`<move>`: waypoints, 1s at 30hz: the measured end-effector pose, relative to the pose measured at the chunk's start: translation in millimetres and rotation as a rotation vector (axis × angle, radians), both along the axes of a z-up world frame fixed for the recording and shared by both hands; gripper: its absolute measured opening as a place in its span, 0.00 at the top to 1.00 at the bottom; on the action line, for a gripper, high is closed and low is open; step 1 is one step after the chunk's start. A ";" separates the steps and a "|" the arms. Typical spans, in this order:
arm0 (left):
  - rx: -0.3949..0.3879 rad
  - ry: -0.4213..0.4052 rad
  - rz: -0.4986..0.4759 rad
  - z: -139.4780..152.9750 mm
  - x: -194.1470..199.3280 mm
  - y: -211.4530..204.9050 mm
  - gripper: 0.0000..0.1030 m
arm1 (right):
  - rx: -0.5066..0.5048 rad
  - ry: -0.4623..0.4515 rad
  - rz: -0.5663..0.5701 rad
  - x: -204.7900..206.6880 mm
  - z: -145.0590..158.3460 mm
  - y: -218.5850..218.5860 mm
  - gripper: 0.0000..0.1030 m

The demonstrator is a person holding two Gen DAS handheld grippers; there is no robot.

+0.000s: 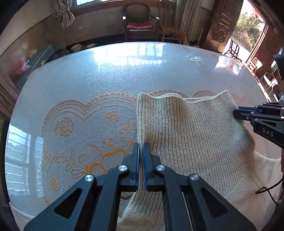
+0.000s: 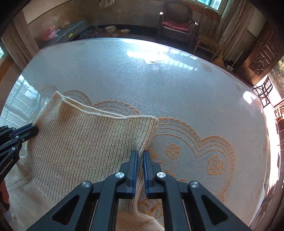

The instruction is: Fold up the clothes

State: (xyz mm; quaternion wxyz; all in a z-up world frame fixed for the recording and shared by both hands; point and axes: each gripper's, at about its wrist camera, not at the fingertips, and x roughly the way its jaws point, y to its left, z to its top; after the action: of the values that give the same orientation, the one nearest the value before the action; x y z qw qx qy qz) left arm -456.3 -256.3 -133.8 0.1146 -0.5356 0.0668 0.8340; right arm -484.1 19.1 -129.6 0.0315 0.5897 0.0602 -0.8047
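The left gripper (image 1: pixel 141 144) pinches the left edge of a beige ribbed sweater (image 1: pixel 191 128); the right gripper (image 2: pixel 140 152) pinches its right edge. The sweater lies on the lace-covered table (image 1: pixel 110 71).

A lived-in home room: round lace-covered table (image 1: pixel 124 71), cane armchair with red cushion (image 1: pixel 140 23), knotted curtains (image 1: pixel 64 15), carved wooden door (image 1: pixel 221 24)

The sweater (image 1: pixel 191 135) was ribbed beige knit; the tabletop (image 1: pixel 110 74) was glossy, over orange-patterned lace.
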 end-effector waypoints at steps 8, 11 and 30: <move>0.028 -0.022 0.052 5.3 -12.6 5.8 0.92 | 0.019 0.100 -0.047 -2.3 14.2 12.4 0.81; 0.092 -0.021 0.092 16.7 -2.9 -12.5 0.92 | -0.023 0.108 -0.004 31.3 32.0 24.8 0.81; 0.276 -0.034 0.132 48.6 269.6 -160.6 0.88 | -0.291 -0.022 0.138 219.9 78.3 8.2 0.80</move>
State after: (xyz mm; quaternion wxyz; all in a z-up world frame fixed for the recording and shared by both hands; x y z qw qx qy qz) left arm -186.7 -417.0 -85.2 0.1329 -0.5320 -0.0857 0.8318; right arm -264.2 27.3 -51.3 0.1727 0.5823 -0.0171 -0.7943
